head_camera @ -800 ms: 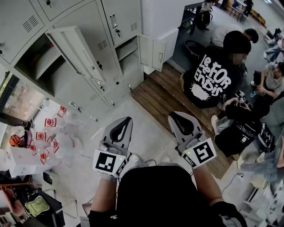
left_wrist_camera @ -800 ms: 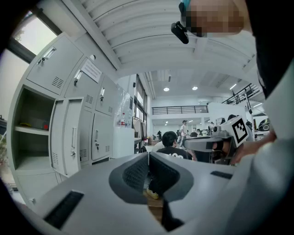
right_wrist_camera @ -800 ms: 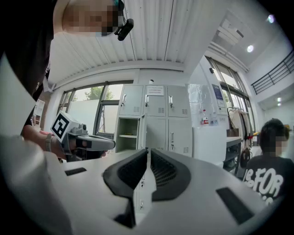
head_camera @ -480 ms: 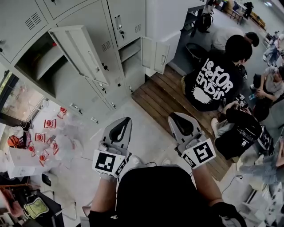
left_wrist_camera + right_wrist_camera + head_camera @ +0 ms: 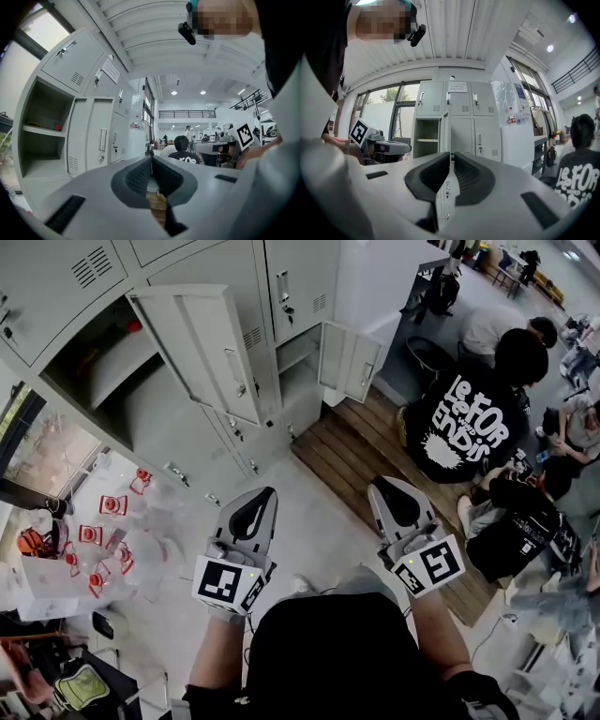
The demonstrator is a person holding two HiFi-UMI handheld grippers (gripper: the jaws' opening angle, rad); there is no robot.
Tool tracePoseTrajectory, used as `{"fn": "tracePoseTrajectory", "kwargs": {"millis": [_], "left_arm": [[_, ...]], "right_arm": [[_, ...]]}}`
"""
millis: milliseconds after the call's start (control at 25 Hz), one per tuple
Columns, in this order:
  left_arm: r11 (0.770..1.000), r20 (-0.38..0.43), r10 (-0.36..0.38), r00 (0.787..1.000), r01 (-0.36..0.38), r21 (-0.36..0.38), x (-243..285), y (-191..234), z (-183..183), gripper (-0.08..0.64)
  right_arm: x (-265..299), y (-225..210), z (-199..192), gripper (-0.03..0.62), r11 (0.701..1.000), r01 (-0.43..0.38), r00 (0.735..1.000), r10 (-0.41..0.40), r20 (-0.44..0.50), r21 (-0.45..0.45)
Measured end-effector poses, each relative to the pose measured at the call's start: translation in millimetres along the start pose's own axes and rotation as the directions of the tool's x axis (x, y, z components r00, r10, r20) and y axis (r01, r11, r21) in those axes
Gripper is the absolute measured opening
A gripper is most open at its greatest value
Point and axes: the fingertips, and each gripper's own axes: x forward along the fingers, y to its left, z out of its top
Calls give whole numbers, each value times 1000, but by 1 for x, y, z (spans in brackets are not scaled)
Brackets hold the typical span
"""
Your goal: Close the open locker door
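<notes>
A bank of grey lockers point(image 5: 281, 296) stands ahead of me. A tall upper door point(image 5: 202, 348) is swung wide open in front of its shelved compartment point(image 5: 103, 381). Lower right, a small door point(image 5: 350, 360) also hangs open. My left gripper point(image 5: 269, 493) and right gripper point(image 5: 379, 486) are both shut and empty, held side by side well short of the lockers. The left gripper view shows shut jaws point(image 5: 151, 160) with the open compartment point(image 5: 42, 133) off to the left. In the right gripper view the shut gripper point(image 5: 451, 154) points at the open door point(image 5: 445, 133), seen edge-on.
Several people sit on the floor at the right point(image 5: 469, 418) beside a wooden platform point(image 5: 356, 465). A white surface with red-marked items point(image 5: 103, 531) and bags lies at the left. Bare grey floor point(image 5: 309, 521) runs between me and the lockers.
The lockers have shifted right and grown larger in the head view, so I have come closer to them. Both grippers stay shut and keep their places in front of me.
</notes>
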Motion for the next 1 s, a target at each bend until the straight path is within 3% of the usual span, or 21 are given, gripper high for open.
{"fn": "tracePoseTrajectory", "kwargs": {"millis": [360,560,800,1000], "left_arm": [[998,-30,54,998,-54,-23,24,53,-10,26],[991,-62,132,989,-133,-11,55,86,-13,26],[959,-92,281,955,-282,-6,84,124,-7,26],[911,-84,409,909,-411,-16,100,147,1,26]], "right_arm": [[54,-21,-20,48,999,-17,999,18,-37,42],[107,-54,-32,48,992,-89,995,93,-38,90],[179,-87,-31,48,962,-234,970,241,-32,143],[229,-105,-21,48,919,-364,930,368,0,153]]}}
